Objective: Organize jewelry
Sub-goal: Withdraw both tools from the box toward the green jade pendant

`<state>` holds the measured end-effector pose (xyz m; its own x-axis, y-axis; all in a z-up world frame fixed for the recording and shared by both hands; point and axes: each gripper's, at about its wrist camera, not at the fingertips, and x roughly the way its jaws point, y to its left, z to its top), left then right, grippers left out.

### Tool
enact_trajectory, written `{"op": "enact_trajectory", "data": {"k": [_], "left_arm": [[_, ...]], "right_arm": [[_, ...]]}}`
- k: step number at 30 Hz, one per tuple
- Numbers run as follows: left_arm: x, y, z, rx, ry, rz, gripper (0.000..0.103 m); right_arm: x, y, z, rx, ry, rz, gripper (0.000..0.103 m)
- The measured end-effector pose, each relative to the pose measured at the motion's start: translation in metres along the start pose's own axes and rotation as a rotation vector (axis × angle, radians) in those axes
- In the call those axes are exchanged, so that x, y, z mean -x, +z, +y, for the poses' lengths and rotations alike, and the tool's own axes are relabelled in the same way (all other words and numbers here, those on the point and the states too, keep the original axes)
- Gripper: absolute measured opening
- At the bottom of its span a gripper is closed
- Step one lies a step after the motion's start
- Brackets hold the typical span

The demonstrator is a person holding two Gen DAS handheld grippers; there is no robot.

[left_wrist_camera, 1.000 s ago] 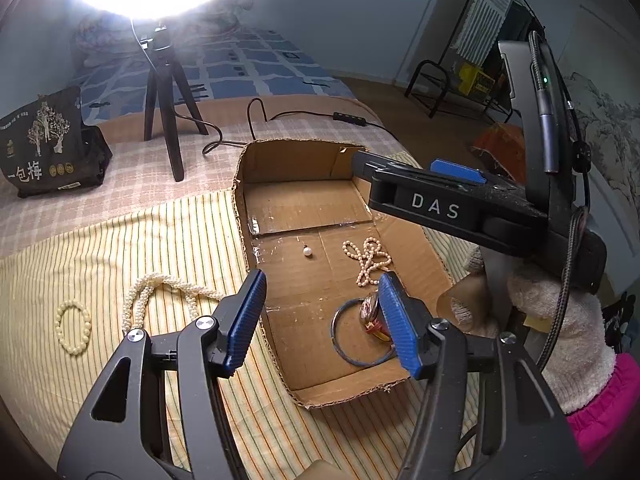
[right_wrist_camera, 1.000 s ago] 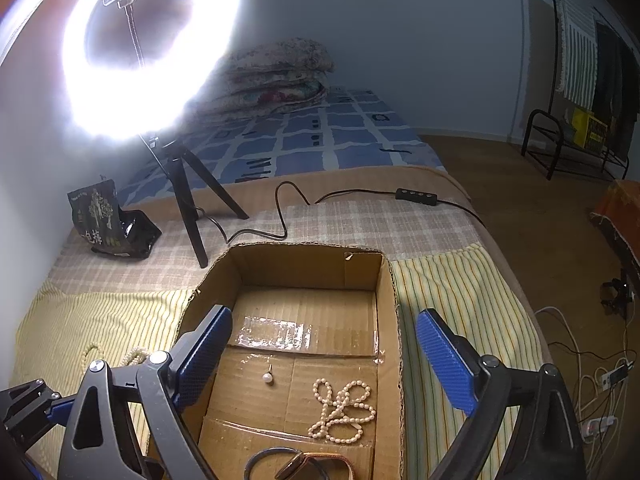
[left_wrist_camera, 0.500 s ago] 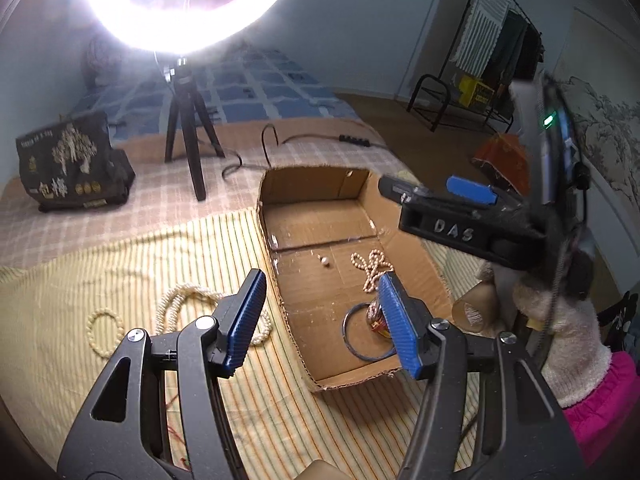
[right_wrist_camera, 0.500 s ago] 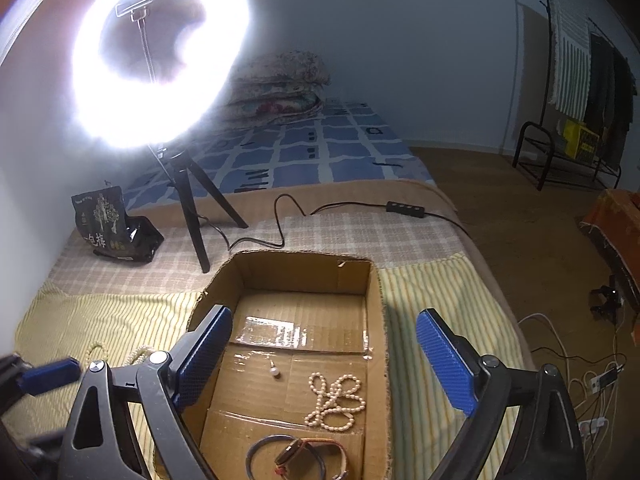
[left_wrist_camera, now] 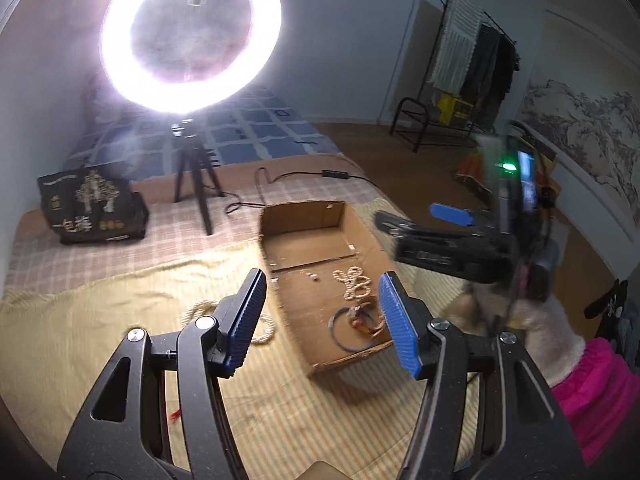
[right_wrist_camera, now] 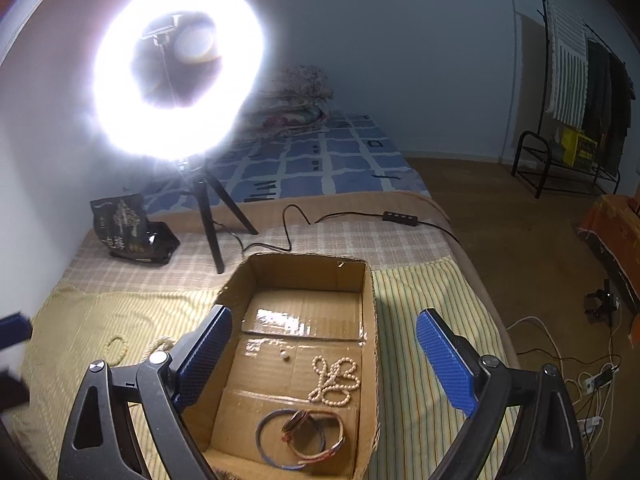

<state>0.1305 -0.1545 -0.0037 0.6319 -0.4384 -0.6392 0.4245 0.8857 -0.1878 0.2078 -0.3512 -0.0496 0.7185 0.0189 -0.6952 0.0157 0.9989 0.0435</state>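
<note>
A shallow cardboard box (right_wrist_camera: 370,320) lies on a striped yellow cloth. It holds a pearl necklace (right_wrist_camera: 334,380), a small pearl earring (right_wrist_camera: 285,356) and bangles (right_wrist_camera: 300,436). It also shows in the left wrist view (left_wrist_camera: 304,220). A rope-like pearl necklace (left_wrist_camera: 266,330) lies on the cloth left of the box; a bead bracelet (right_wrist_camera: 116,348) lies further left. My left gripper (left_wrist_camera: 322,322) is open and empty, high above the cloth. My right gripper (right_wrist_camera: 324,360) is open and empty above the box; its body (left_wrist_camera: 452,256) shows in the left wrist view.
A lit ring light on a black tripod (right_wrist_camera: 208,216) stands behind the box, its cable and switch (right_wrist_camera: 400,216) trailing right. A black bag (right_wrist_camera: 128,228) sits at the far left. The bed edge drops to a wooden floor (right_wrist_camera: 520,248) on the right.
Both grippers have lifted up and back from the box, so box and jewelry look smaller. Both stay open and empty. Nothing on the cloth has moved.
</note>
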Motion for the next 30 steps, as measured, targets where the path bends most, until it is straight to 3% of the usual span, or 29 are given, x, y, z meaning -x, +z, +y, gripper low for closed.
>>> {"op": "enact_trajectory", "data": {"k": [7,14,23,30], "left_arm": [[0.024,-0.007,0.059,0.08,0.104,-0.032,0.06],[0.022,-0.021,0.126,0.186,0.209,-0.002,0.06],[0.013,-0.04,0.166,0.249,0.233,0.057,0.06],[0.006,-0.054,0.186,0.28,0.251,0.102,0.06]], "right_arm": [[0.023,-0.009,0.026,0.05,0.063,-0.005,0.095],[0.033,-0.031,0.074,0.129,0.174,0.026,0.095],[0.027,-0.075,0.14,0.238,0.323,0.124,0.094],[0.011,-0.123,0.179,0.362,0.407,0.239,0.082]]}}
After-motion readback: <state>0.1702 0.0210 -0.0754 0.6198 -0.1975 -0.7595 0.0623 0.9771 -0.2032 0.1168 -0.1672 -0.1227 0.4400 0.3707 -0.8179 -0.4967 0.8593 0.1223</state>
